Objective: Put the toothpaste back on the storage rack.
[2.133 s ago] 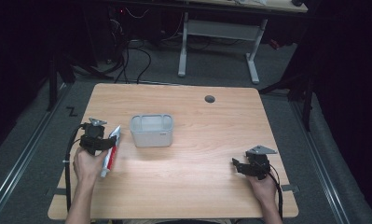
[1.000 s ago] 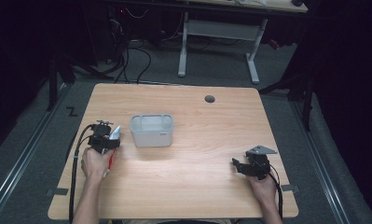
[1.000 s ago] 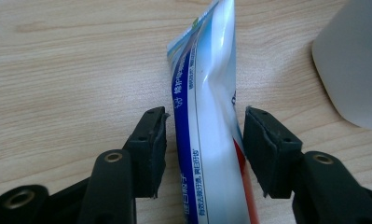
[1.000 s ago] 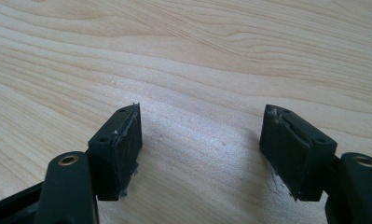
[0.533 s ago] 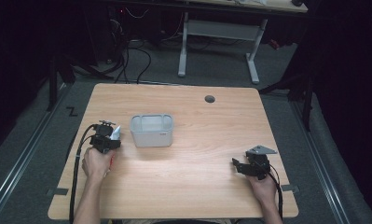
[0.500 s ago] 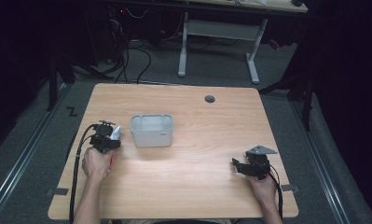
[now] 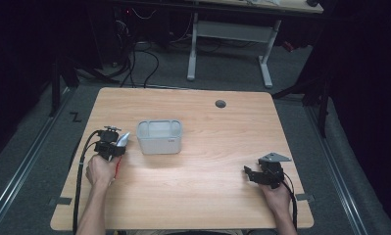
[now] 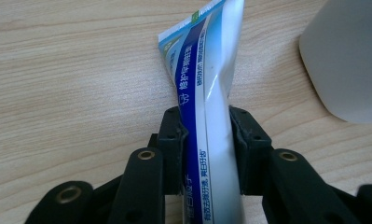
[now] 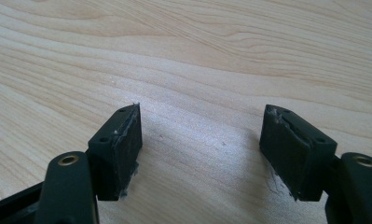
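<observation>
Toothpaste tube point(image 8: 207, 116), blue and white with printed characters, sits clamped between the two black jaws of the left tool point(image 8: 206, 140). Jaws closed tight on the tube's body; pads press both flat sides. The crimped flat end of the tube projects past the jaw tips, leaning slightly to the right in the left gripper view, above the wood grain of the tabletop point(image 8: 72, 70). A pale, rounded container wall point(image 8: 347, 60) shows at the upper right of that view, just beside the tube's far end; contact cannot be judged.

From the high view: left hand point(image 7: 101, 171) grips the left tool point(image 7: 110, 145) near the tabletop's left edge, forearm entering from the bottom, cable looping out to the left. Tube point(image 7: 122, 139) points up and right toward the translucent bin point(image 7: 159, 137), which stands just right of the tool, near the middle of the tabletop point(image 7: 207, 132).

Right hand point(image 7: 275, 196) rests low on the right side, well apart from the bin. Right tool point(image 7: 254, 175) points left; in the right gripper view its jaws stand wide apart with bare wood between them, holding nothing point(image 9: 200, 140).

Farther off, a round grommet point(image 7: 220, 104) sits near the tabletop's far edge.
</observation>
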The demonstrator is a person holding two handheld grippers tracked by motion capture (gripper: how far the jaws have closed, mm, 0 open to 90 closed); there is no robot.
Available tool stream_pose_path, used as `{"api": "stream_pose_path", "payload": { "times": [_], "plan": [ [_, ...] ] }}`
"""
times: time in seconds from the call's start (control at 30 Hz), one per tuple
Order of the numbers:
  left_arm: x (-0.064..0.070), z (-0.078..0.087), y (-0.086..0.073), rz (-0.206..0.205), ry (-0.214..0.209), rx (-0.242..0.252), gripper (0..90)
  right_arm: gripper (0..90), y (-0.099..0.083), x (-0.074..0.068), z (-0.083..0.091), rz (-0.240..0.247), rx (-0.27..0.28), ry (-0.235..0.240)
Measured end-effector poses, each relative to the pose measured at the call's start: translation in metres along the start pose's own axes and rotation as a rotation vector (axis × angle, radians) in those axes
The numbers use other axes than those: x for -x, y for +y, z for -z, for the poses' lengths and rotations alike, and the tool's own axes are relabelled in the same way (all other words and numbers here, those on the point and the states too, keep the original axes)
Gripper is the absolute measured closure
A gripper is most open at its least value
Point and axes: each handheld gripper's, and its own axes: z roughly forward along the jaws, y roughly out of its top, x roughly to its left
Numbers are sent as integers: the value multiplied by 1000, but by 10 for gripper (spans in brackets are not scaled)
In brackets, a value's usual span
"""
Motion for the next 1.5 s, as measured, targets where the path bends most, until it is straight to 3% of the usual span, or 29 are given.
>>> {"api": "stream_pose_path", "payload": {
  "times": [0.37,0.63,0.97,1.23,1.5],
  "plan": [
    [-3,9,-1,0,-21,3,706,296,0,0,0,0,0,-1],
    [-2,31,-2,15,-68,91,704,296,0,0,0,-1,-1,-1],
    [-3,42,-3,31,-90,149,703,298,0,0,0,0,-1,-3],
    [5,63,3,-11,-93,189,706,298,0,0,0,-1,-1,-3],
    [10,81,7,-25,-107,226,705,297,0,0,0,-2,0,-2]
  ]
}}
